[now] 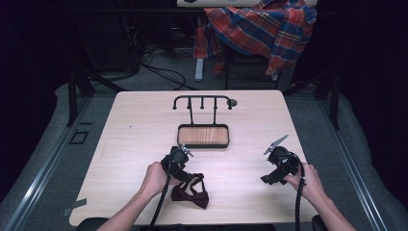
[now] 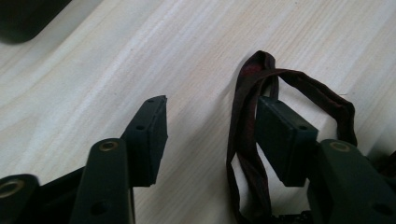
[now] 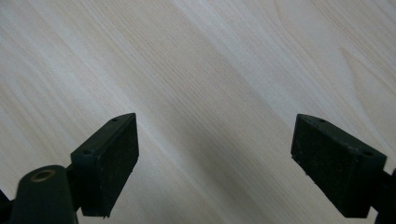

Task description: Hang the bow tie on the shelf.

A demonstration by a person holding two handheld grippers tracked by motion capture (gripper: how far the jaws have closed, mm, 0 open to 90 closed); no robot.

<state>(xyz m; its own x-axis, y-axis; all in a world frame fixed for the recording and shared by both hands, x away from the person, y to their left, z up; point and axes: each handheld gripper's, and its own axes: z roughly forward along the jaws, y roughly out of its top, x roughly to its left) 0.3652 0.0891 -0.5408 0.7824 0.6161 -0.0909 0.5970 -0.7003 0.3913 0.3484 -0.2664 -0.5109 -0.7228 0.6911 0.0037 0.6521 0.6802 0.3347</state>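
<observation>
On the pale wooden table (image 1: 144, 125), a dark maroon fabric bow tie (image 1: 191, 192) lies near the 6 o'clock edge. The left gripper (image 2: 210, 135) stands open, its strap loop (image 2: 247, 116) draped around one jaw. At 4 o'clock, the right gripper (image 3: 215, 163) gapes wide over bare wood, holding nothing.

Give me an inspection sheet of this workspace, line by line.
Surface: pale wood table, bare around the items.
Job's things: dark red bow tie near the front edge, its strap looped around one jaw; black rack with hooks over a wood-bottomed tray.
Clutter: nothing seen.
Grippers: left gripper open at the strap; right gripper open above bare table.
Cables: one trails from each gripper; more on the floor.
Surroundings: plaid shirt over a chair, dark room.
</observation>
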